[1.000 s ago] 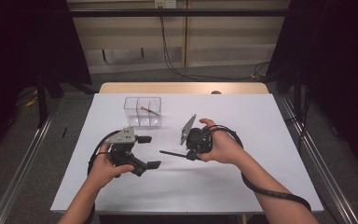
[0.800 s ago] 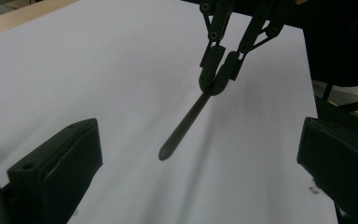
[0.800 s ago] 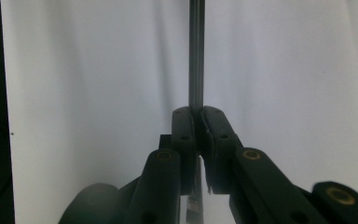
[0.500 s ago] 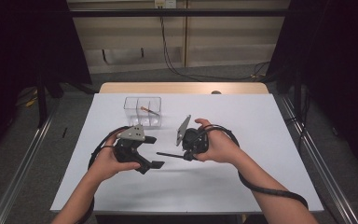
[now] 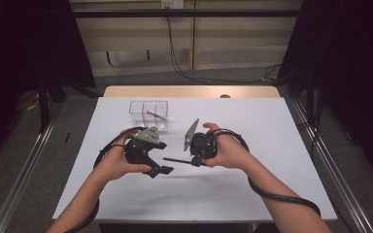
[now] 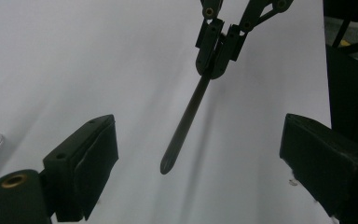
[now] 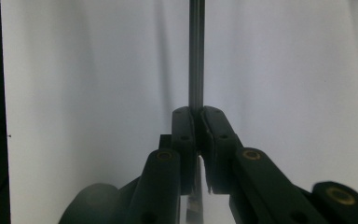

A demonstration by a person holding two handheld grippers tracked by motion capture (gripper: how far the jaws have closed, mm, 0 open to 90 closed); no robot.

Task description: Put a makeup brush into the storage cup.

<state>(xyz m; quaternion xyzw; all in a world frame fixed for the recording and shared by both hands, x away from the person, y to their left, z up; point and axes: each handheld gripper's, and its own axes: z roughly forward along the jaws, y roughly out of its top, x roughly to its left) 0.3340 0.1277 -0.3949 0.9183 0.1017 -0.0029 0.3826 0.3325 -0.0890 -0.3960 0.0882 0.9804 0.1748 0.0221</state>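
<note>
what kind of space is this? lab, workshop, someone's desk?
Most likely a lab recording station, not a home desk. A white-covered table stands between metal rails, with dark curtains at both sides and cables running down the back wall. The person works with a handheld left gripper and right gripper.

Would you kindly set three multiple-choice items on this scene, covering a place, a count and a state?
1. Where does the clear box stand?
A. on the table's far part
B. at the near edge
C. on the floor

2. How many compartments does the box show?
A. one
B. two
C. five

3. How do the right gripper's jaws stand?
A. wide apart
B. shut on the dark rod
C. shut on the box

Key: 1 A, the box stands beyond both hands on the white table; 2 B, one partition splits it; 3 B, its pads clamp the rod's end, the tip reaching between the left gripper's open jaws.
</note>
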